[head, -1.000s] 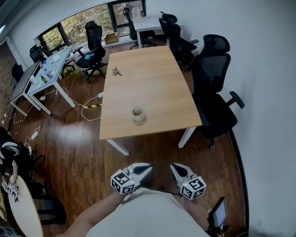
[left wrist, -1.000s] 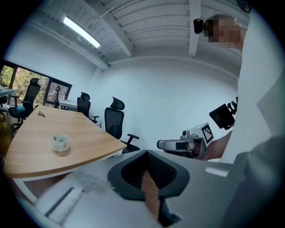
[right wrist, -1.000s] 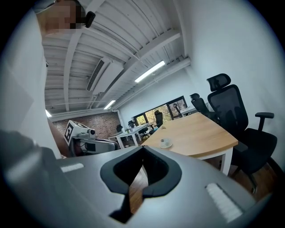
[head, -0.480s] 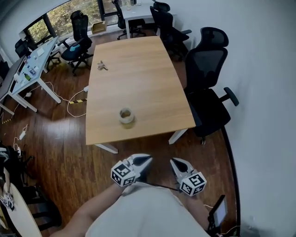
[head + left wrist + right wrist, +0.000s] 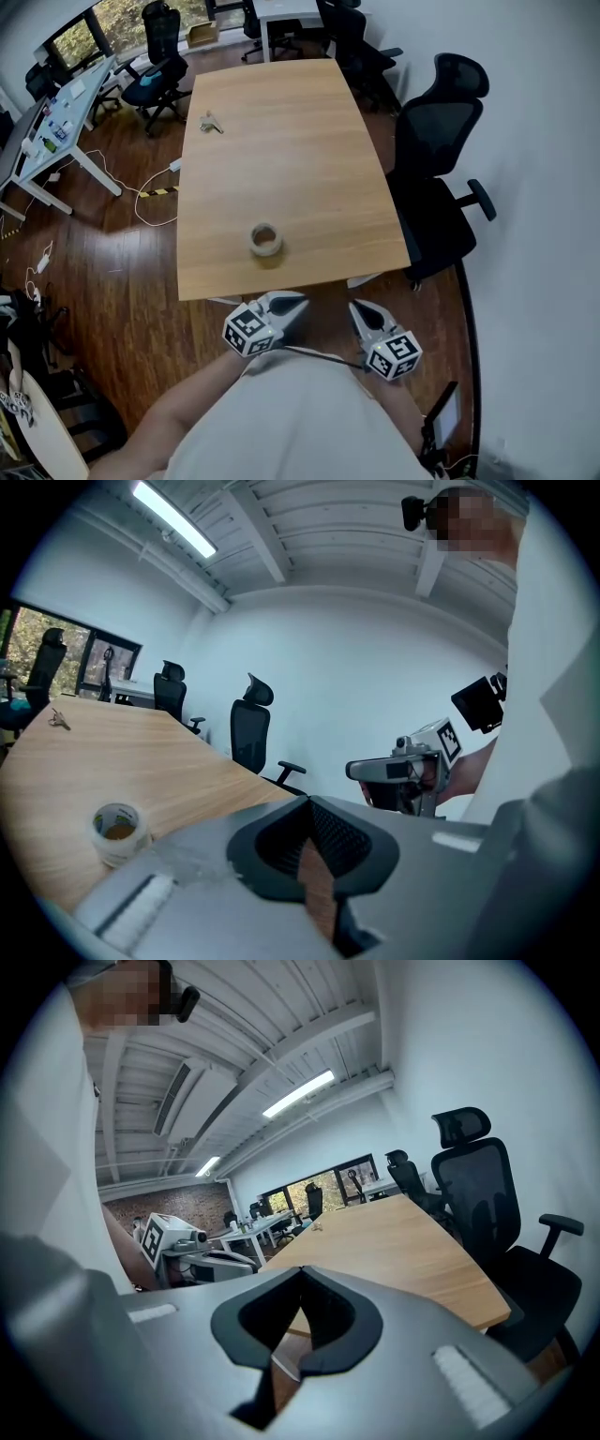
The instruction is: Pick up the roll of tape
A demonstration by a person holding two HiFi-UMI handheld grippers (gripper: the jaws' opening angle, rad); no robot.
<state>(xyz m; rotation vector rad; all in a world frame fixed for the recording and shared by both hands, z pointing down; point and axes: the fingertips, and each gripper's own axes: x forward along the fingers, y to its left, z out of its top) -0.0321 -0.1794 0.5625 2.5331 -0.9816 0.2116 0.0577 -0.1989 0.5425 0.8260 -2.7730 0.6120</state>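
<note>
Head view: high overhead, facing steeply down. It covers the whole surface [image 5: 291, 141], with the left gripper [image 5: 292, 302] and right gripper [image 5: 361, 311] at its lower edge. Left gripper view: low, close off the surface's near end, facing along it, angled inward. Right gripper view: mirrors this. Each catches the other gripper. All three share the surface.

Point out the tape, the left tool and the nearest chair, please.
Tape [image 5: 265, 249], head view, its near side.
Left tool [image 5: 296, 301], head view, the shut jaw tips.
Chair [image 5: 439, 122], head view, the backrest.
</note>
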